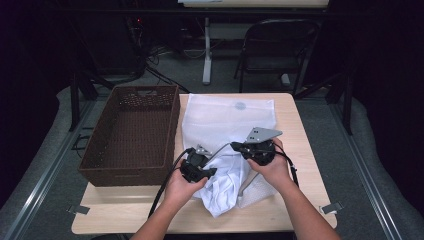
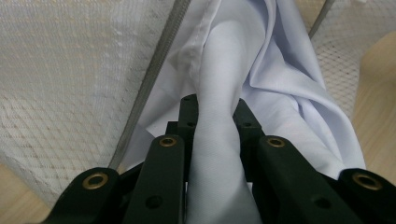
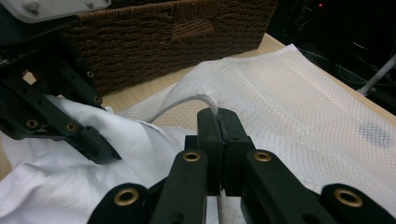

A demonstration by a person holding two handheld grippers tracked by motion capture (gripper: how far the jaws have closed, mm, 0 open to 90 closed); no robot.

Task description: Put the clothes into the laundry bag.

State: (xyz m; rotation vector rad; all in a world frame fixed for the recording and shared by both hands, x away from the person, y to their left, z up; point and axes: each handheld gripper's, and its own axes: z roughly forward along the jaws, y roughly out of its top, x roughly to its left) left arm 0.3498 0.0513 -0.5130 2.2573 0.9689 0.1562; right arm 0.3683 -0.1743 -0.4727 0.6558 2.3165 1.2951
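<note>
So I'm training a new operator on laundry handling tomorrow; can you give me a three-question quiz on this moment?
1. True or false: the left gripper is shut on the white garment.
2. What does the right gripper pinch?
A. the rim of the wicker basket
B. the zipper edge of the mesh laundry bag
C. a loose cable
3. Fill in: in the high view, the basket stands to the ____ of the mesh bag, partly over the edge of the table.

Key
1. True: a fold of the cloth runs between its fingers.
2. B
3. left
</note>
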